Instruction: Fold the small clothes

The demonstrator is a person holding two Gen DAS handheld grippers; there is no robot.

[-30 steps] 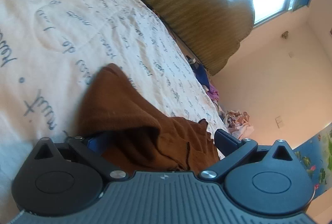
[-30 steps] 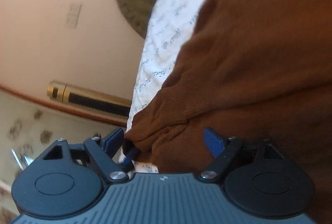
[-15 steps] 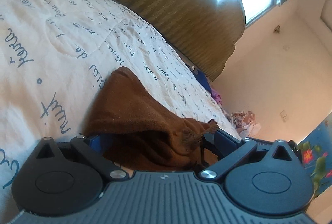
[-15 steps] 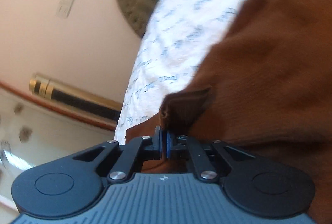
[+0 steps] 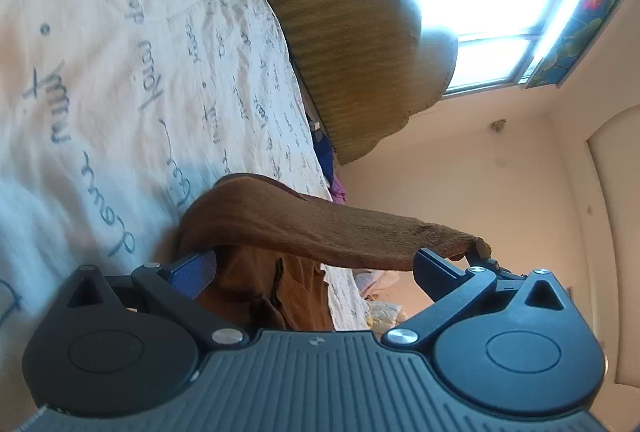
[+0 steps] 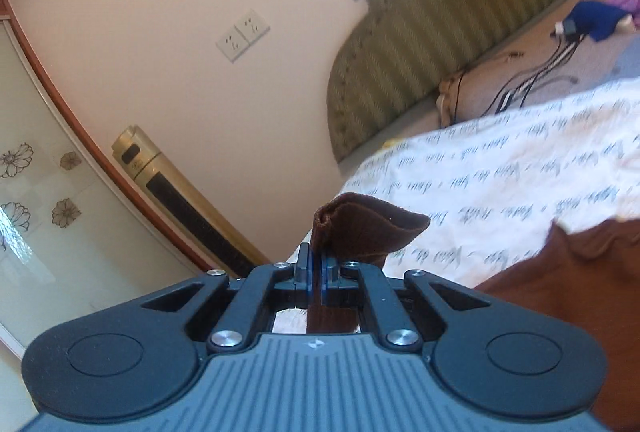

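The brown garment (image 5: 304, 228) has its near part hidden behind the left gripper (image 5: 316, 264) body. In the right view, the garment runs off the right edge.

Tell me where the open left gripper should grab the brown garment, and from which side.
Probably the slack brown garment edge lying on the bedspread between the left gripper's open fingers, approached straight ahead. The right gripper already pinches the lifted cuff, so the flat edge is the free one.
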